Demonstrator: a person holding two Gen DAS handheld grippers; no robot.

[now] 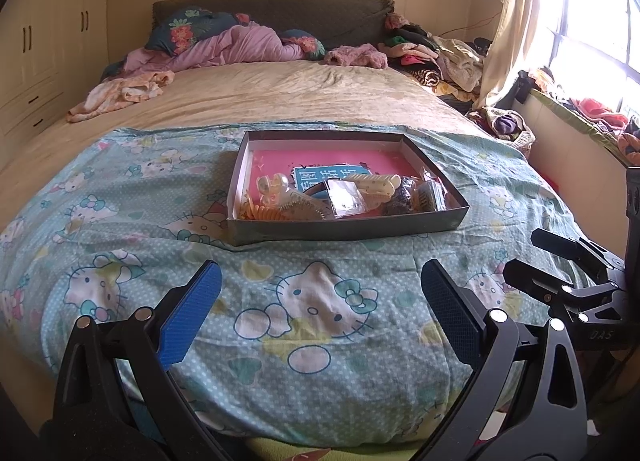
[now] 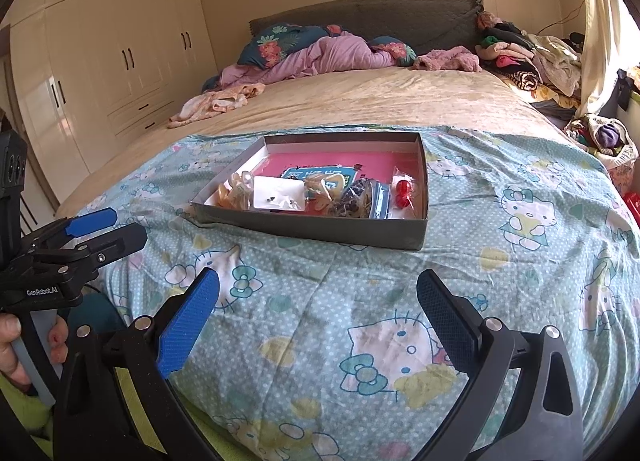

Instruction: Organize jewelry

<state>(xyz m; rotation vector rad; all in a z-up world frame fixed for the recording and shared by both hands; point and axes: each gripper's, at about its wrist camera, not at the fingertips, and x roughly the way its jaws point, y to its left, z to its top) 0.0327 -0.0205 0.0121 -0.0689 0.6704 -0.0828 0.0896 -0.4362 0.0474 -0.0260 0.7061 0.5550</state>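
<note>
We hold the left tongs (image 1: pixel 320 313) and right tongs (image 2: pixel 316 313) wide open and empty above the bed (image 1: pixel 280 93), the jewelry (image 2: pixel 320 193) piled in the box (image 1: pixel 344 227), where tangled small packets may lift together

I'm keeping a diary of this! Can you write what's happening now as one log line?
left gripper: jaws open, empty | right gripper: jaws open, empty | box: on blanket, holds hair clips and packets | nothing grasped yet
</note>
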